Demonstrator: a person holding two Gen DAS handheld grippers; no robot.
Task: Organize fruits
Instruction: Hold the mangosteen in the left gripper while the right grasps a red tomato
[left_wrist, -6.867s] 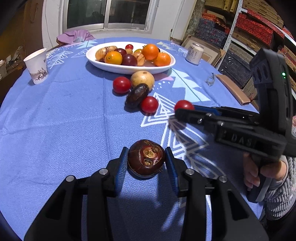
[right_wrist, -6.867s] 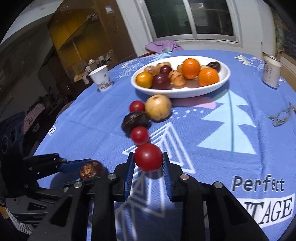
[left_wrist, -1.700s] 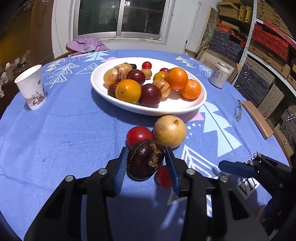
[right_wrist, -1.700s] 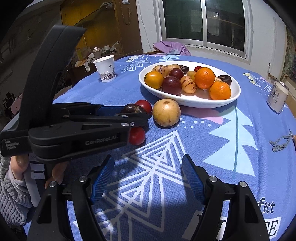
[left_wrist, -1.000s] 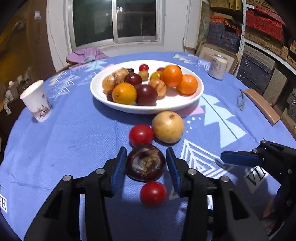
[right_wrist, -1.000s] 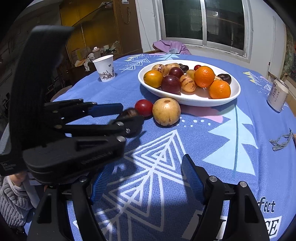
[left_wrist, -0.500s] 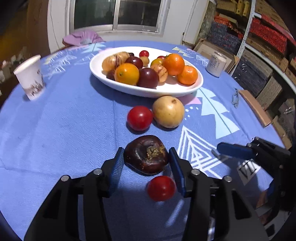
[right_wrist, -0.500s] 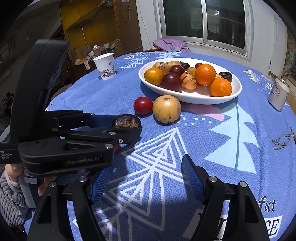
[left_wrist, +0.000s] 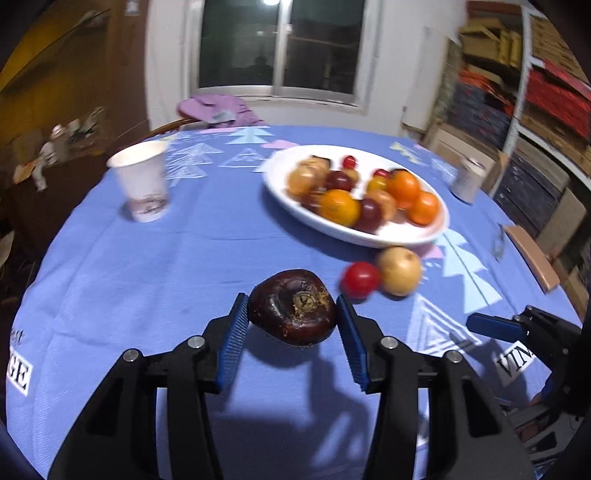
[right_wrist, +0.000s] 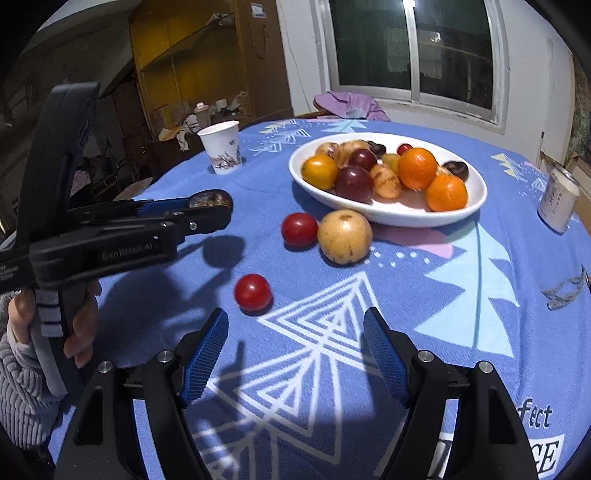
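My left gripper (left_wrist: 291, 321) is shut on a dark brown mangosteen (left_wrist: 293, 315) and holds it above the blue tablecloth, left of the loose fruits. The same mangosteen (right_wrist: 210, 199) shows in the right wrist view. A white oval bowl (right_wrist: 469, 206) with several oranges, plums and small fruits stands at the back. In front of it lie a red tomato (right_wrist: 299, 229) and a yellow pear (right_wrist: 345, 236). Another red tomato (right_wrist: 253, 291) lies just ahead of my right gripper (right_wrist: 295, 345), which is open and empty.
A white paper cup (left_wrist: 142, 182) stands at the back left. A tin can (right_wrist: 557, 203) stands at the right, near a bit of twine (right_wrist: 569, 288). A purple cloth (right_wrist: 351, 103) hangs on a chair beyond the table. Shelves with boxes (left_wrist: 535, 110) line the right wall.
My left gripper has lifted the mangosteen and swung left, away from the loose fruits. The near tomato now lies uncovered. My right gripper has stayed open and still.
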